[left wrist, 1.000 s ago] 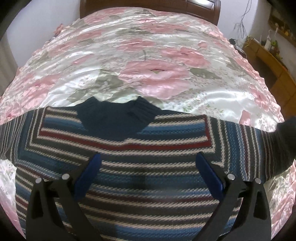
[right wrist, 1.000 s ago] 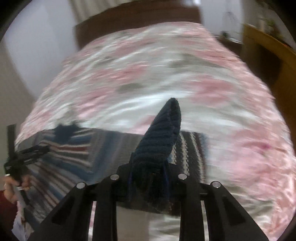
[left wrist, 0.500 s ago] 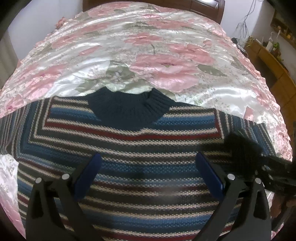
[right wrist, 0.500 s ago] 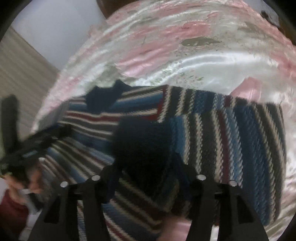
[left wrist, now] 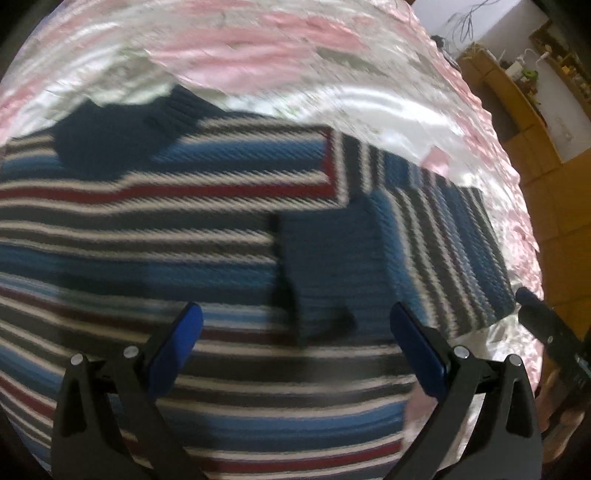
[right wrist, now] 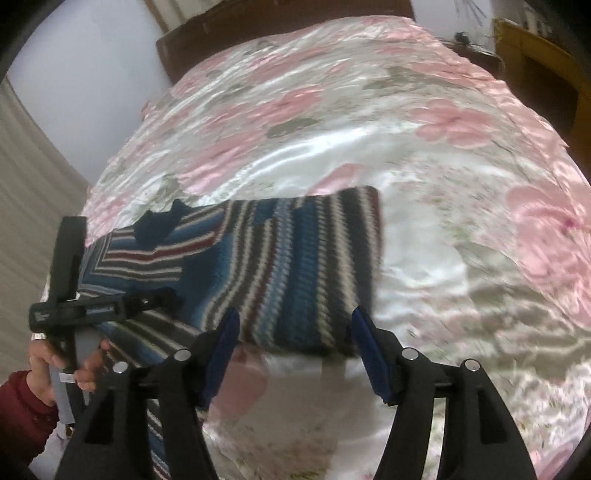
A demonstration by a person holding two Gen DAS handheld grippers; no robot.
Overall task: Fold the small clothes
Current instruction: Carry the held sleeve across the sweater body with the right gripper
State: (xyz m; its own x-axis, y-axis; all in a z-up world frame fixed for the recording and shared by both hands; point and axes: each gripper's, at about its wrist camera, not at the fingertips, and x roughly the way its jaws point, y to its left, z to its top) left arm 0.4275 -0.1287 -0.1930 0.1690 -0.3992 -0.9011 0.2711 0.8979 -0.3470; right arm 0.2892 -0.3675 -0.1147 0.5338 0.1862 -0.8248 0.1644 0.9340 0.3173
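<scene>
the left claw point(left wrist: 293, 325), black with blue pads, is seen spread wide with nothing between its fingers, above the striped knitted sweater point(left wrist: 155, 236) of blue, white, grey and dark red. the right claw point(right wrist: 293, 334) is likewise parted and empty, just before the folded sleeve point(right wrist: 306, 266). the sweater is laid flat on the pink floral satin bedspread point(right wrist: 369, 122); its dark navy cuff point(left wrist: 325, 258) rests across the chest, its navy collar point(left wrist: 122, 129) toward 11 o'clock. a brown wooden headboard point(right wrist: 236, 33) is seen at 12 o'clock.
</scene>
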